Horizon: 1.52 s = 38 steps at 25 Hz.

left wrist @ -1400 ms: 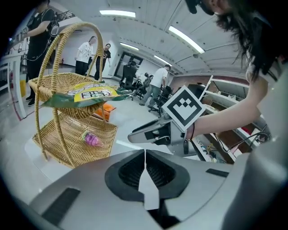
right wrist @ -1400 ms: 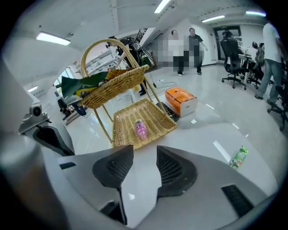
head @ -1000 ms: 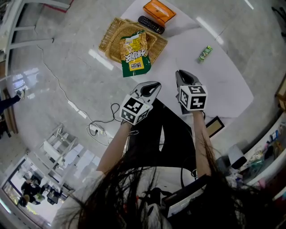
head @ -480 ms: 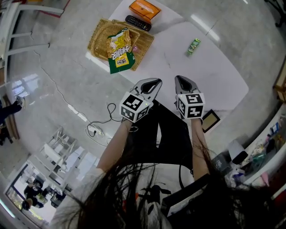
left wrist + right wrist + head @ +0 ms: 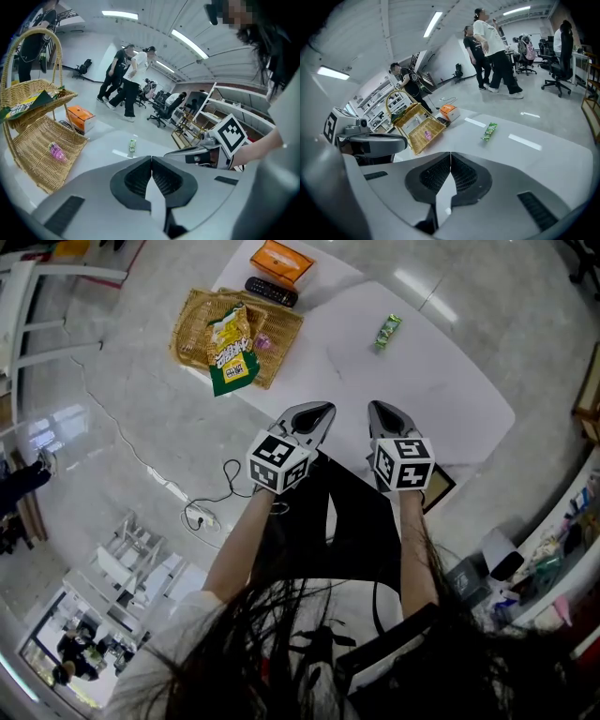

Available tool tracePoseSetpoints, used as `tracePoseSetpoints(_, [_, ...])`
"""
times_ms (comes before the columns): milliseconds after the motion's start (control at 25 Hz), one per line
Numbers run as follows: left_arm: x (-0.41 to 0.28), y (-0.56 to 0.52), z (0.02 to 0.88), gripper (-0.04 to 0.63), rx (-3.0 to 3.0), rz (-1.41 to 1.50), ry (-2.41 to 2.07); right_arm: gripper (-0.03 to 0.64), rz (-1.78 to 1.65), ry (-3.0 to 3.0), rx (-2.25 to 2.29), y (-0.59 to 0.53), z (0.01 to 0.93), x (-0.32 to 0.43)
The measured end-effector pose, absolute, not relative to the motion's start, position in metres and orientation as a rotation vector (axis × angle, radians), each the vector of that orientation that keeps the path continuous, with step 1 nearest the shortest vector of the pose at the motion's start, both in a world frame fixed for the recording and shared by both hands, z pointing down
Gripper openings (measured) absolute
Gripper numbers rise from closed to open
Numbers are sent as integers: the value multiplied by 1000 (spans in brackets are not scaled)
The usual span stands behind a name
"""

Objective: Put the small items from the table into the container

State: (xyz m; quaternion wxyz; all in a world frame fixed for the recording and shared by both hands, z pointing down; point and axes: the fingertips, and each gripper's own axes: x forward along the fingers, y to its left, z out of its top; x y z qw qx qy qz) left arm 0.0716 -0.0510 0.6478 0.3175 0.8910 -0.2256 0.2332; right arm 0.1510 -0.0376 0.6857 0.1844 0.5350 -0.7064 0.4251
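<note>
**Now both shut, nothing held**

Head view: the left gripper [image 5: 317,412] and the right gripper [image 5: 381,411] sit side by side at frame centre on bare forearms. Both point up the frame toward the white table [image 5: 441,390], and each marker cube shows black-and-white squares. A green snack packet [image 5: 387,331] lies alone on the tabletop at upper middle, well apart from the wicker basket [image 5: 192,320] at upper left. A yellow-and-green crisp bag [image 5: 228,351] lies across the basket, its lettering too small to read, and a small pink item [image 5: 262,340] lies just beside it. At the top edge are a black remote [image 5: 270,292] and an orange box [image 5: 281,261].

Left gripper view: the jaws meet tip to tip with nothing between them. The basket fills the left side with the pink item inside. The packet lies at centre and the right gripper at right. People stand on the floor beyond the table.

Right gripper view: these jaws are likewise pressed together and empty. The packet lies right of centre and the basket left of it.
</note>
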Motion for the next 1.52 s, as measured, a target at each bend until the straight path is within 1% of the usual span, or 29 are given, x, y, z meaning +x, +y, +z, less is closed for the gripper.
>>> tracePoseSetpoints(560, [90,-50,655,6,2350,636,-550,18,1196,-1968,1546,-45,700,173])
tracePoseSetpoints(960, [92,-68,663,6,2335,649,-551,22,1102,-1868,1505,-86,751,202])
tracePoseSetpoints(1000, [91,-70,664,6,2333,652,-552,34,1097,-1869,1499,-95,756,205])
tracePoseSetpoints(1080, [89,-71,667,6,2327,659,-550,105,1087,-1876,1471,-112,765,207])
tracePoseSetpoints(1120, [88,-72,669,6,2322,662,-549,122,1077,-1877,1453,-120,771,208])
tracePoseSetpoints(1320, [77,-74,681,6,2303,690,-544,132,954,-1827,1343,-149,804,214])
tracePoseSetpoints(1520, [70,-74,686,6,2282,691,-553,132,761,-1766,1155,-150,833,213])
